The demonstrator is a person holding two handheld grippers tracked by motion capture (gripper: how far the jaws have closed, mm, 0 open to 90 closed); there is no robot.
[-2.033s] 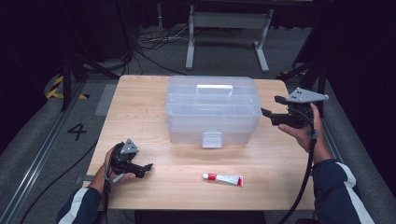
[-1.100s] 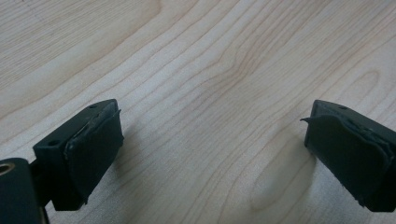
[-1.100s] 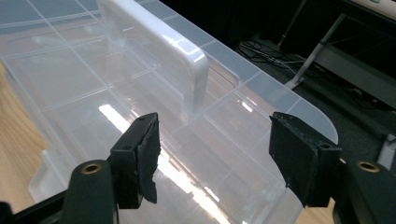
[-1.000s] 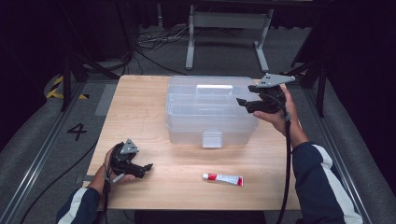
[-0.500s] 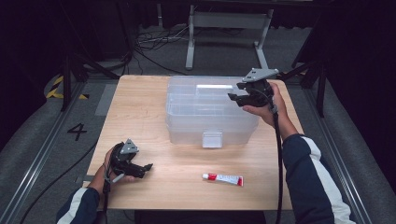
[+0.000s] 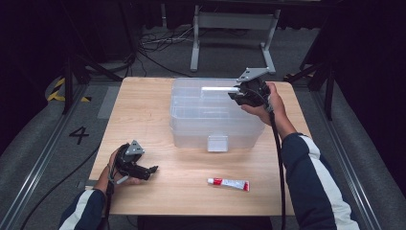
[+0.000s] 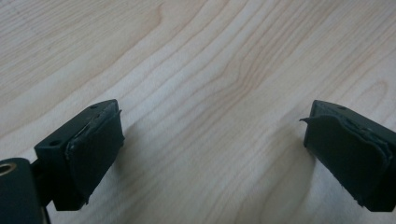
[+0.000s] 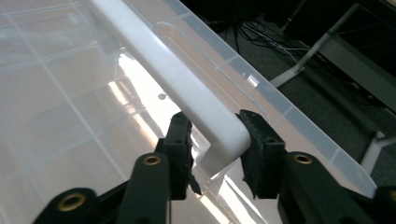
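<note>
Clear plastic lidded storage box (image 6: 210, 120) sits mid-table, looks empty, though glare hides part of the inside. Right gripper (image 6: 238, 93) jaws have just been closing around its white handle bar (image 8: 187, 88), pads apparently touching. Left gripper (image 6: 146, 169) rests open on the light wooden table (image 6: 143, 110).

From above, my bench (image 6: 158, 110) is evenly and brightly lit while the floor and everything around it sink into near black. The picture there is soft, with fine detail smeared. Ahead of my left jaws the wood grain is sharp, but the jaws themselves are blurred, and each throws a soft dark shadow onto the wood just beside it. Between my right jaws the white handle (image 8: 187, 88) is almost blown out, and bright glare patches streak the clear lid (image 8: 60, 102) to their left. The nearest parts of those jaws are out of focus.
</note>
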